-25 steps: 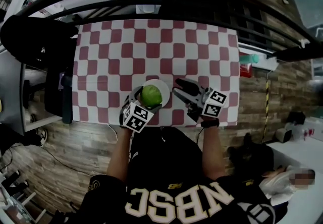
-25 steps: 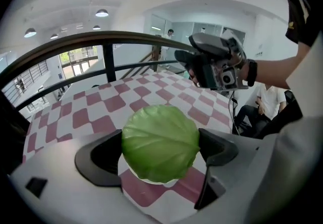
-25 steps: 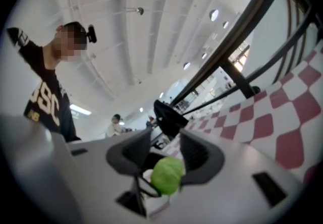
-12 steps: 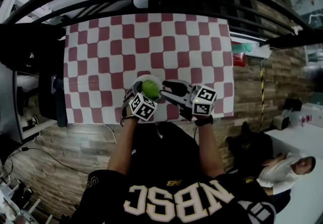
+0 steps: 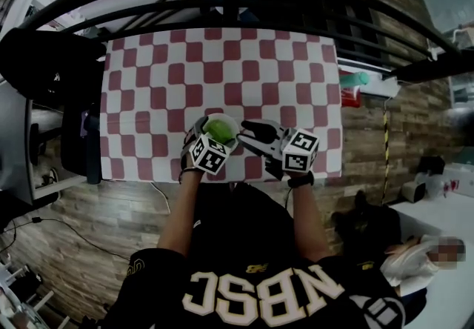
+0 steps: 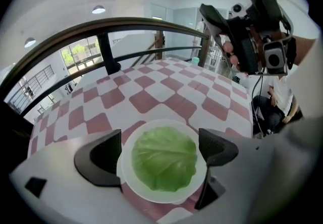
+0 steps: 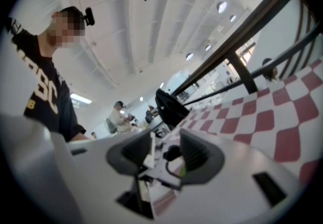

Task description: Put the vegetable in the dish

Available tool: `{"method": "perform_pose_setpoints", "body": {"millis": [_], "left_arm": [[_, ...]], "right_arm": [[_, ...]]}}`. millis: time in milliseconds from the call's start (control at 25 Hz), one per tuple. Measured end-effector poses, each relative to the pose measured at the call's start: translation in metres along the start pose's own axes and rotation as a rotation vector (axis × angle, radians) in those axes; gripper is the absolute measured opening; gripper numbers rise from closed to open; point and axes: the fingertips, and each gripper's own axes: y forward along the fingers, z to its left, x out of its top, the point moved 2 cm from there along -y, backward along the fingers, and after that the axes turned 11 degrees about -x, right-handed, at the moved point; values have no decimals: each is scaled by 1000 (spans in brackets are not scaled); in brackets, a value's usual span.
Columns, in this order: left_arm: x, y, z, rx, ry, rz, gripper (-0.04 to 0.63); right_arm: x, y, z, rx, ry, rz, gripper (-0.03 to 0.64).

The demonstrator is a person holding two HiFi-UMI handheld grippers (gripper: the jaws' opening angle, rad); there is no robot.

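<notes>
Tablecloth [image 5: 222, 68]: red and white checks, covering the whole table top. Bare apart from the dish near the person's edge.
Right gripper [image 7: 166, 153]: held in the air just right of the dish, pointing across at the other gripper. Jaws apart, nothing between them but a view of the other gripper's marker cube.
Left gripper [image 6: 160, 151]: hangs over the dish with its jaws spread wide, one on each side of the rim. It clasps nothing. Cannot tell whether either jaw touches the rim.
Dish [image 6: 151, 195]: white, round and shallow, flat on the cloth close to the near edge.
Vegetable [image 6: 164, 157]: a green cabbage sitting in the middle of the dish, free of both grippers. The task looks done.
Risk: the dish is near the table edge with jaws on both sides. A sideways drift as the left gripper lifts away could catch the rim and slide or tip the dish. The round cabbage could then roll out. The right gripper's tips are close enough to knock the dish too.
Count: one tablecloth, two grippers, one dish, one vegetable.
</notes>
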Motion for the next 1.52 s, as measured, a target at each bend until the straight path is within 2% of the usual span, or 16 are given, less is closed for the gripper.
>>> {"method": "perform_pose_setpoints", "body": {"millis": [160,280,360,480,560,720,840,1000,1080,1520], "left_arm": [[29,-39,11,59,-52,-134,492],[60,-86,16,118,-115,-286,491],[82,-119,18,146,-158,-398,491],[112,-169,15,199,-161,-563,480],[130,-201,9,225,-143,-673,444],[160,-258,-6,268,-95,-871,319],[166,-285,-19,335,-44,-927,236],[156,-291,-33,376,-73,-965,75],[157,-288,-39,374,-73,-978,34],[156,-298,-50,414,-59,-1008,20]], "right_arm": [[20,-1,3,-79,-63,-53,176],[45,-6,11,-175,-130,-141,176],[64,-8,25,-203,-195,-203,176],[90,-12,54,-229,-297,-274,175],[102,-15,69,-264,-329,-299,161],[116,-19,73,-385,-332,-282,87],[125,-24,78,-435,-330,-281,40],[131,-40,89,-495,-358,-316,31],[135,-47,90,-522,-380,-335,26],[130,-51,102,-534,-464,-367,23]]}}
